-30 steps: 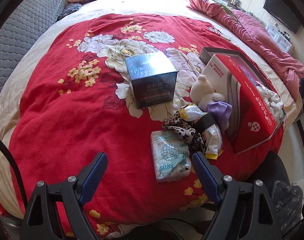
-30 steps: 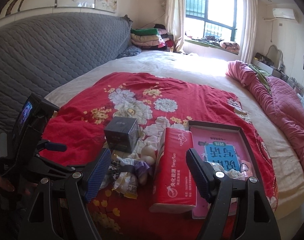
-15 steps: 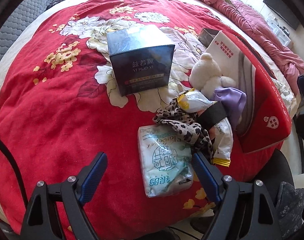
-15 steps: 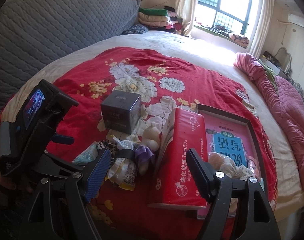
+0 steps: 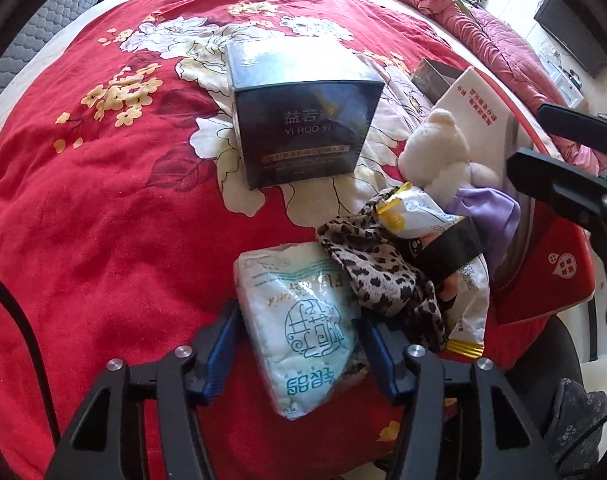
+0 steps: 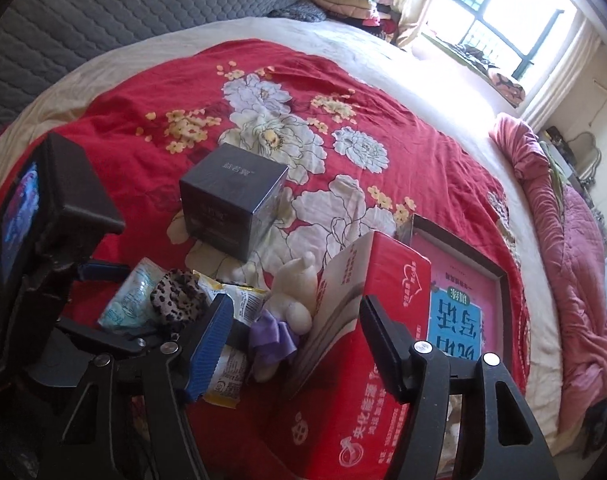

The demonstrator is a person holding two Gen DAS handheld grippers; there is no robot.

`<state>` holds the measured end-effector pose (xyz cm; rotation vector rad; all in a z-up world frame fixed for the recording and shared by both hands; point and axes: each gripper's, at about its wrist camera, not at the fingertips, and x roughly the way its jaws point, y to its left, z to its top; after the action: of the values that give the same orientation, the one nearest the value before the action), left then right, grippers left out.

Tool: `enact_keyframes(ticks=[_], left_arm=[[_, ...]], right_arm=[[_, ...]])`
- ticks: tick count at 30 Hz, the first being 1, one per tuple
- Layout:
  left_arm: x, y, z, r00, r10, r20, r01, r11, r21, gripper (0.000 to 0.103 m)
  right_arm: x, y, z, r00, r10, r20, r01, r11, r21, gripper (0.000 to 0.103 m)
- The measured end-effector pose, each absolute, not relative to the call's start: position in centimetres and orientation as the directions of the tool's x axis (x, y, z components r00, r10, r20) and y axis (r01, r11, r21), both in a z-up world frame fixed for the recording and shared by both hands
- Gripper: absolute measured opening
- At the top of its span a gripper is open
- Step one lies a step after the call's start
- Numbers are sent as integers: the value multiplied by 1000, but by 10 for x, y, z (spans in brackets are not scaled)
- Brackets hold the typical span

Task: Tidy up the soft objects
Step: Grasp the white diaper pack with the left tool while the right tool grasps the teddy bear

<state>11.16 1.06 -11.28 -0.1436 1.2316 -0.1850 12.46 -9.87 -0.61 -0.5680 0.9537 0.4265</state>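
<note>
**Jaws closing around the tissue pack and the red box**

My left gripper [image 5: 299,334] had its jaws on either side of the tissue pack [image 5: 303,320] and had just been narrowing; the blue pads sat at the pack's edges, but I could not tell whether they pressed it. My right gripper [image 6: 295,338] had also just been narrowing, its jaws apart around the upright red tissue box [image 6: 367,344], not gripping. The pack lay on the red floral quilt [image 5: 103,220], touching the leopard-print cloth [image 5: 383,272]. Beside that lay a snack packet [image 5: 415,216], a white plush toy [image 5: 439,160] and a dark box [image 5: 303,120].
</note>
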Motion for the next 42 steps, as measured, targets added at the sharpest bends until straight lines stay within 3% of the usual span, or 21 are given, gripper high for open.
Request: enact_keyframes(ticks=[7,13,18,24,30,34,42], left_arm=[[114,17,-115,326,-267,-907,61,963,-261,55],[114,19,-116,326,-284,-902,64,958,-279,55],[114,23,-116,326,-297,-897,56,954,-295,55],[115,24,-117,330,-285,-900,59,958,-281,55],[110,23,-115,338,-282,-898,65,959,-276,48],[108,28,-111,350,-301,-887,55,952,-301,46],[95,47,-95,420,-302,-856,24,946,-323,45]], right_arm=[[165,-72,-29,387,16,-922,-657,706,-264,54],[173,-51,-59,354,-128,-927,-704,616,-354,45],[179,-46,-87,331,-237,-913,-719,564,-407,42],[185,-47,-100,331,-246,-911,-723,553,-413,42],[181,-55,-86,384,-132,-914,-703,601,-381,33],[177,-81,-55,382,36,-923,-641,730,-237,32],[146,-113,-5,457,253,-853,-555,830,-51,32]])
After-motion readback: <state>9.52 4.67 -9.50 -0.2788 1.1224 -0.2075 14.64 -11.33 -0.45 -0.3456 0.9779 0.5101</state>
